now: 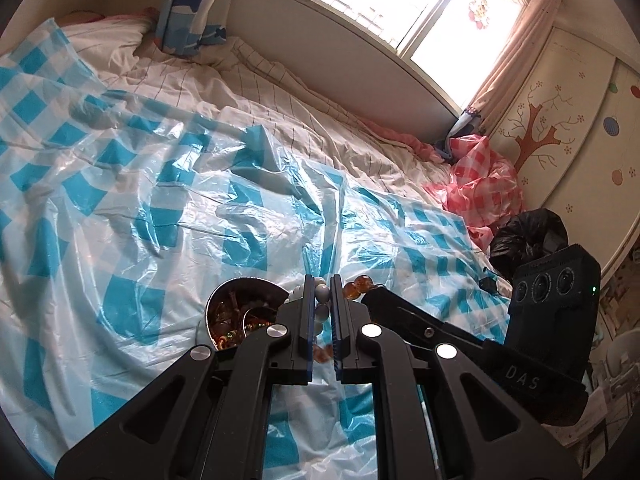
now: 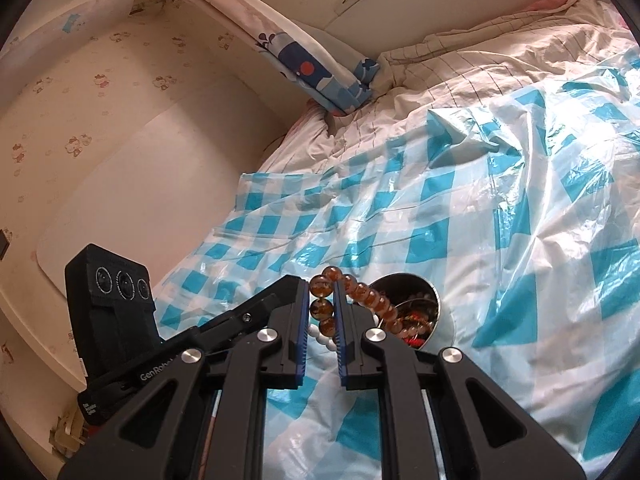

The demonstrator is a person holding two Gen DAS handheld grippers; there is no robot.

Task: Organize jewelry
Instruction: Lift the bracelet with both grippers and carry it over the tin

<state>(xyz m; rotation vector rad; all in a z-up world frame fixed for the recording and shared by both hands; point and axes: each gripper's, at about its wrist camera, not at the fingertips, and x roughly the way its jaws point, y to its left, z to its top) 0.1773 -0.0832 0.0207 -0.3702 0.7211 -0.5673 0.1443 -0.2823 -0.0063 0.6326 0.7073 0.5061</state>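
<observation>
My left gripper [image 1: 322,290] is shut on a strand of white beads [image 1: 322,294] that hangs between its blue pads. Just left of its fingers sits a round metal bowl [image 1: 224,292] holding mixed jewelry. My right gripper [image 2: 323,294] is shut on a bracelet of amber beads [image 2: 322,307], whose loop curves off to the right over the same metal bowl [image 2: 438,300]. The amber beads [image 1: 357,287] also show in the left wrist view, beside the right gripper's black body. White beads [image 2: 320,334] appear below the amber ones in the right wrist view.
A crinkled blue-and-white checked plastic sheet [image 1: 200,184] covers the bed. A pink checked plastic bag [image 1: 476,180] and a black bag [image 1: 528,236] lie at the bed's right end by a decorated wardrobe [image 1: 568,120]. A blue patterned pillow [image 2: 320,68] leans at the headboard.
</observation>
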